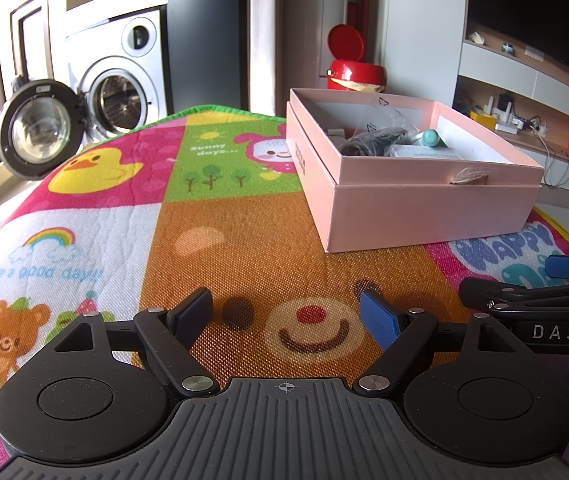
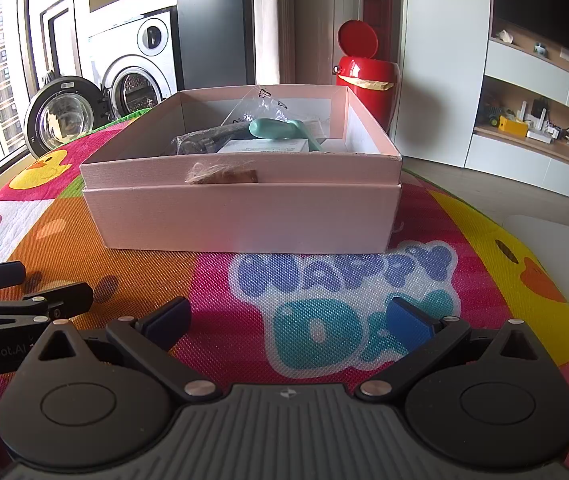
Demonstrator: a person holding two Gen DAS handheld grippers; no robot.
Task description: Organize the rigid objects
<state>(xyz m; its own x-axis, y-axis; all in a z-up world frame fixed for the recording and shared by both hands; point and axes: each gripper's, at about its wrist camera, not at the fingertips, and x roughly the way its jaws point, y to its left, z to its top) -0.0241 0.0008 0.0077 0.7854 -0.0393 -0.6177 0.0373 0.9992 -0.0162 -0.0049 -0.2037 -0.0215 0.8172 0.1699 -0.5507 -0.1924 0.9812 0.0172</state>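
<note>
An open pink box [image 1: 424, 204] [image 2: 244, 216] sits on a colourful cartoon mat. Inside it lie a teal rounded object [image 1: 431, 137] [image 2: 274, 127], a dark bagged item [image 1: 376, 142] [image 2: 204, 140], a clear plastic bag [image 2: 262, 102] and a white flat pack [image 2: 264, 146]. A tuft of brown fibre [image 2: 220, 174] hangs on the box's near rim. My left gripper [image 1: 290, 316] stands open and empty, low over the mat, short of the box and to its left. My right gripper [image 2: 288, 320] is open and empty too, facing the box front. The other gripper shows at each view's edge.
A red bin [image 1: 354, 74] [image 2: 366, 80] with its lid up stands behind the box. A washing machine with an open door [image 1: 40, 128] [image 2: 64, 114] is at the back left. Shelves with small items [image 2: 524, 124] run along the right wall. The mat's edge drops off at right.
</note>
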